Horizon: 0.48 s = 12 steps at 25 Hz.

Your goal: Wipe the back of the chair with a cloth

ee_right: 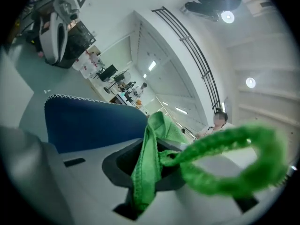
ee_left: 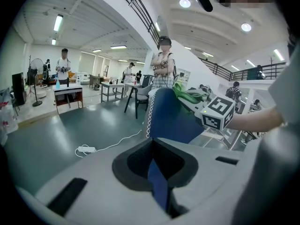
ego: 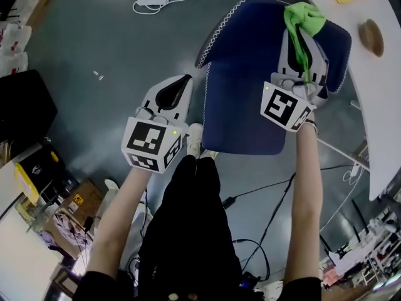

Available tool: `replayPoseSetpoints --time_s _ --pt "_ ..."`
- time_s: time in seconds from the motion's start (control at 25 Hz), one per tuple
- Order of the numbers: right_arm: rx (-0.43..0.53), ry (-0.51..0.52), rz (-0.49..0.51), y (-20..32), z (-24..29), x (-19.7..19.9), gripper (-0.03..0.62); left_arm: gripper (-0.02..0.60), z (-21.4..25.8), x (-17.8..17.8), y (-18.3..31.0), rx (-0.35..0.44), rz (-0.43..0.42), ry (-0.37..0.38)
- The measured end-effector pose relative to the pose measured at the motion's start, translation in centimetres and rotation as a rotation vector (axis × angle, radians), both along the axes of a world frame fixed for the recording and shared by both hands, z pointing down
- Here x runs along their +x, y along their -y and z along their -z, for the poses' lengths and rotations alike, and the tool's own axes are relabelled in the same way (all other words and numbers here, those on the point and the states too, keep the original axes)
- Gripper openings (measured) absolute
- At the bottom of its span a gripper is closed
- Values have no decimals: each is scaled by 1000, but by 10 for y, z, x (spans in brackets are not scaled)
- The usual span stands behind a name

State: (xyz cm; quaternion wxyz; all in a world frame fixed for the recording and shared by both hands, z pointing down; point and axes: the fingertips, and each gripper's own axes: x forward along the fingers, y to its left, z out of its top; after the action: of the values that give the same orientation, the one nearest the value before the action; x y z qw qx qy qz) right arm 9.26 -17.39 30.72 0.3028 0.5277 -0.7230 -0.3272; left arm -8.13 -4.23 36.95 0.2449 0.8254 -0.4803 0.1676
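My left gripper (ego: 183, 80) is idle out over the floor, beside the blue chair (ego: 244, 105) and clear of it, its jaws drawn together on nothing; to its right my right gripper (ego: 304, 42) is clamped on the green cloth (ego: 305, 16), which bunches against the top of the chair's upholstery, a loop of it hanging loose; I judge the wiping only begun or in its early strokes, since the cloth sits at one upper corner and most of the back is left; the fabric shows no mark to tell wiped from unwiped; the floor (ego: 113, 36) is smooth grey, with a power strip (ego: 150, 1) and its cable; a white table (ego: 382, 118) stands just right of the chair.
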Motion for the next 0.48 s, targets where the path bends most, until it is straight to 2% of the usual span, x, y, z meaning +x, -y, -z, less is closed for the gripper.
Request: replayPoseSetpoints --time_s 0.16,0.48 --pt "19 -49 35 -1 -7 -5 54 3 0 -5 0 -4 11 4" --pt "15 -36 77 -7 -17 -15 54 3 -6 -5 1 -12 19 -8"
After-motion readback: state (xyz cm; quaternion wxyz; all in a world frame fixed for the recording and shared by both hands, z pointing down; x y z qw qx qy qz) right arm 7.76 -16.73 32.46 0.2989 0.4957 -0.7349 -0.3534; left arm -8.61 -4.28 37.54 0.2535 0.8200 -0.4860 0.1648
